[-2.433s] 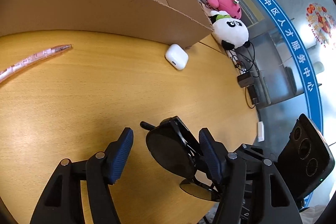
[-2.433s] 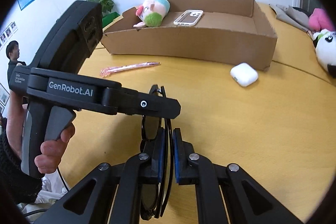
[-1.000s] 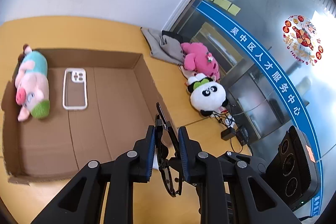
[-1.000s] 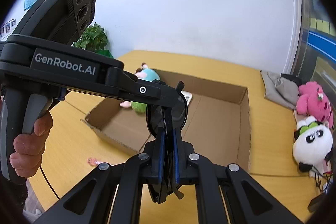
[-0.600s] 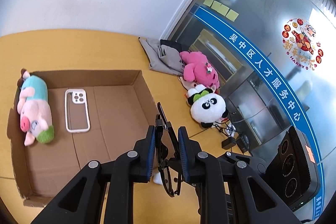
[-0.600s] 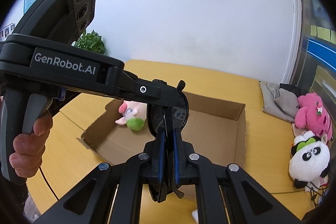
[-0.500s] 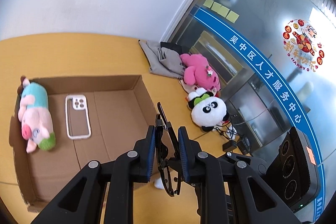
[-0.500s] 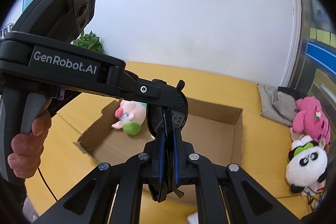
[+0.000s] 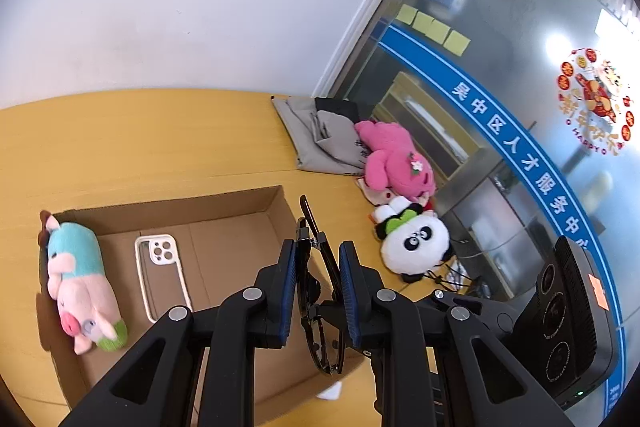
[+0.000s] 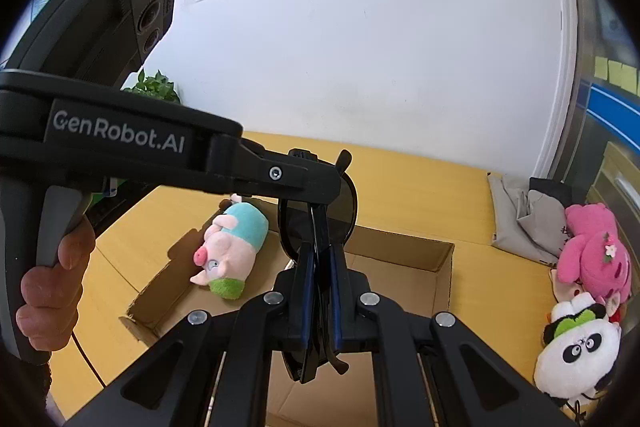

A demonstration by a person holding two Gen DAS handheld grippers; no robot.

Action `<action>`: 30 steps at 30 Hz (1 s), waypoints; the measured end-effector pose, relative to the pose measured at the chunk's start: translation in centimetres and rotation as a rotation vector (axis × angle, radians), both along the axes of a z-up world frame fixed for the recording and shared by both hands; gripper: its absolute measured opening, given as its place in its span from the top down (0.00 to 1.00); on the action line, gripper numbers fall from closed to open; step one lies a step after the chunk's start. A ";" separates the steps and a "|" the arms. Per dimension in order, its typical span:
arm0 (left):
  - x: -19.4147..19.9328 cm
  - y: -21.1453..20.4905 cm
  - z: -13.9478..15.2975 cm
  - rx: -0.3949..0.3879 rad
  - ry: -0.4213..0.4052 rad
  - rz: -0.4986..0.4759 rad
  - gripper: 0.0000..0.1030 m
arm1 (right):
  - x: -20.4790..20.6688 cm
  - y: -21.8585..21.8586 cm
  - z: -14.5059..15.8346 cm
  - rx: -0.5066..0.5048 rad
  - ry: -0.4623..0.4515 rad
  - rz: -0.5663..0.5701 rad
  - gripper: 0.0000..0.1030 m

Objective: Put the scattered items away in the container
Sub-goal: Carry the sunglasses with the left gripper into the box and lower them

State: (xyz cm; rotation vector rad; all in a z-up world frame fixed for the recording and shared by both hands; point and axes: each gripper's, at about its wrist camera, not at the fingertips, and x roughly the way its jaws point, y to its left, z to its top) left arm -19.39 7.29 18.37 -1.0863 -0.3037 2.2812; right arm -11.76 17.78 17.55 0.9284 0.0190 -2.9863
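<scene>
Sunglasses (image 9: pixel 320 291) hang in mid-air above the open cardboard box (image 9: pixel 240 195), pinched from two sides at once: the left gripper (image 9: pixel 318 291) has its blue pads closed on the folded frame, and the right gripper (image 10: pixel 318 299) is clamped tight on it as well, one dark lens (image 10: pixel 340 223) sticking up past its fingertips. Down in the box lies a plush pig (image 9: pixel 78 287) in a teal top, flat along the left wall, with a white phone case (image 9: pixel 160 275) just beside it on the cardboard floor (camera cut-out facing up). A small white object (image 9: pixel 330 391) shows on the wooden table (image 9: pixel 120 135) by the box's near corner; what it is cannot be told. Off to the right, outside the box, sit a panda plush (image 9: pixel 414 243) and a pink plush (image 9: pixel 394 159), touching each other, next to folded grey cloth (image 9: pixel 316 135). A hand (image 10: pixel 52 291) wraps the left gripper's handle.
</scene>
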 end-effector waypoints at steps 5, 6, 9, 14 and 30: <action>-3.3 0.2 -2.0 -0.025 -0.037 -0.004 0.79 | -3.3 1.3 -1.5 -0.029 -0.055 0.005 0.94; -4.2 0.2 -2.7 -0.028 -0.053 -0.003 0.79 | -4.0 1.5 -2.1 -0.034 -0.070 0.004 0.94; -6.7 0.4 -5.0 -0.042 -0.098 -0.010 0.79 | -6.4 2.3 -4.0 -0.058 -0.125 -0.001 0.94; -10.8 0.9 -9.7 -0.064 -0.180 -0.037 0.79 | -9.8 4.2 -8.0 -0.139 -0.216 -0.013 0.94; -17.9 1.1 -19.7 -0.067 -0.339 -0.050 0.79 | -16.0 6.4 -16.8 -0.268 -0.409 -0.063 0.94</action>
